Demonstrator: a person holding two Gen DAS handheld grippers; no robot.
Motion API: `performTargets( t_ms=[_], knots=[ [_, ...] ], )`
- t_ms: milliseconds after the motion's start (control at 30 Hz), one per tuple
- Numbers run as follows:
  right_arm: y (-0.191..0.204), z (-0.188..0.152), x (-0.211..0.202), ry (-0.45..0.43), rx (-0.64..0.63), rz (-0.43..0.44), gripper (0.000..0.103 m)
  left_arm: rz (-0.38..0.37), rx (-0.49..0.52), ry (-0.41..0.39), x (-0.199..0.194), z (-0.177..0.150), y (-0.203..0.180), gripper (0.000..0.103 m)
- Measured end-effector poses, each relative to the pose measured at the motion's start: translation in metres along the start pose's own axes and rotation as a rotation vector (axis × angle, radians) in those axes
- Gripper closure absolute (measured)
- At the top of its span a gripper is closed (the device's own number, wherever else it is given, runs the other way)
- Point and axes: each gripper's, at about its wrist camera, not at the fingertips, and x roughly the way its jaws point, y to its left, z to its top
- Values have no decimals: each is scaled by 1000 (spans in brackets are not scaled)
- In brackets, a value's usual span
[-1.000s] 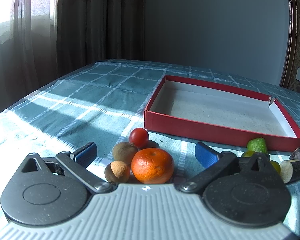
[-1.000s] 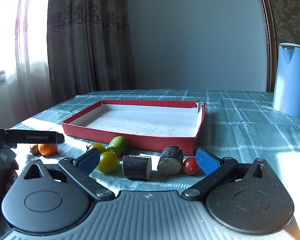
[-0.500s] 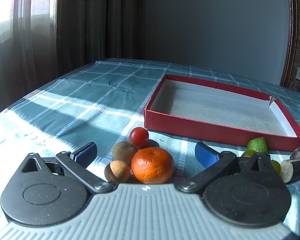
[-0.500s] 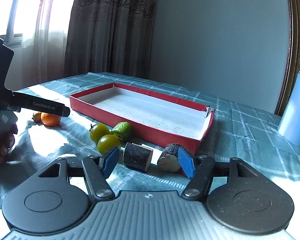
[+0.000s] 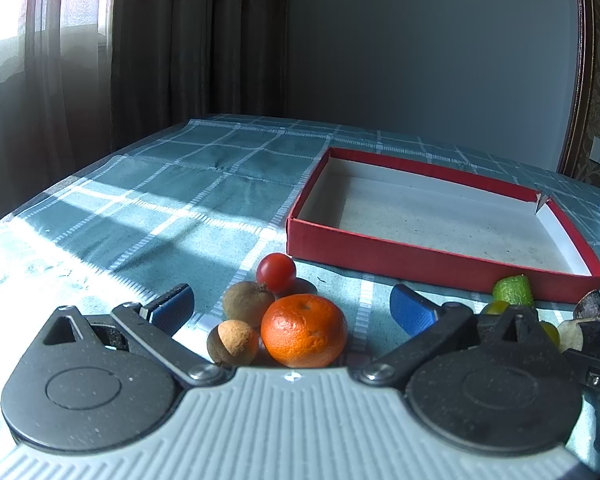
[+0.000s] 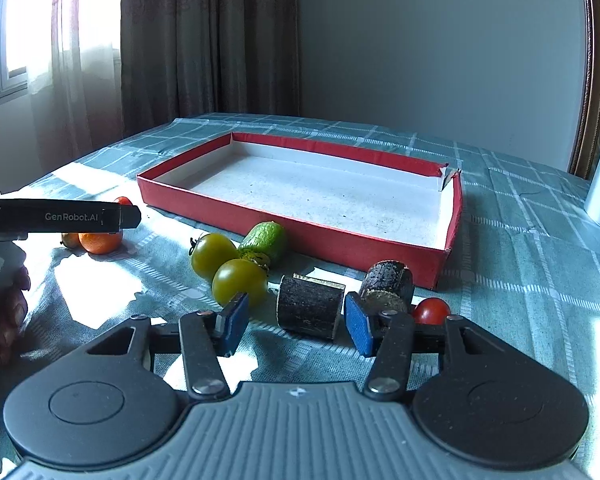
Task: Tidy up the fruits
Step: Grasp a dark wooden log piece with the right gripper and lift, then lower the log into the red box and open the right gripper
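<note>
Checked tablecloth (image 6: pixel 520 240): right gripper (image 6: pixel 296 322) closing, unclamped, around dark log piece (image 6: pixel 310 306) lying crosswise; left gripper (image 5: pixel 292 308) spread

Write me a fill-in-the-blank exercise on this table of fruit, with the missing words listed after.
1. The red box on the checked cloth holds ____ fruit.
2. Between the open left tongs sits a mandarin coloured ____.
3. The right tongs frame a dark log-shaped piece, their pads ____ touching it.
4. Behind the two green tomatoes lies a ____ avocado.

Missing words: no; orange; not; green
</note>
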Motion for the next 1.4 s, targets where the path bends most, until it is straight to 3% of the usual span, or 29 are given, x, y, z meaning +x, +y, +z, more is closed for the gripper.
performTargets(
  t_ms=[100, 267, 533, 767, 933, 1133, 1233, 1300, 1400],
  knots=[
    [-4, 1, 5, 17, 24, -20, 70, 0, -4, 0, 0, 0, 0, 0],
    [-9, -1, 1, 11, 50, 17, 71, 1, -4, 1, 0, 0, 1, 0],
    [-6, 12, -32, -105, 54, 59, 71, 2, -4, 2, 0, 0, 0, 0],
    [-22, 49, -31, -199, 40, 3, 71, 6, -8, 4, 0, 0, 1, 0],
    [-51, 67, 13, -114, 89, -34, 71, 3, -10, 6, 0, 0, 1, 0],
    [-65, 60, 53, -19, 90, -94, 71, -9, -22, 24, 3, 1, 3, 0],
    [-67, 56, 62, 8, 93, -104, 66, -28, -28, 32, 4, 2, 4, 0],
    [-65, 54, 64, 29, 75, -130, 46, -53, -22, 47, 4, 2, 6, 0],
    [-63, 52, 39, -65, 95, -135, 44, -74, 10, 22, -9, -3, 13, 0]
  ],
)
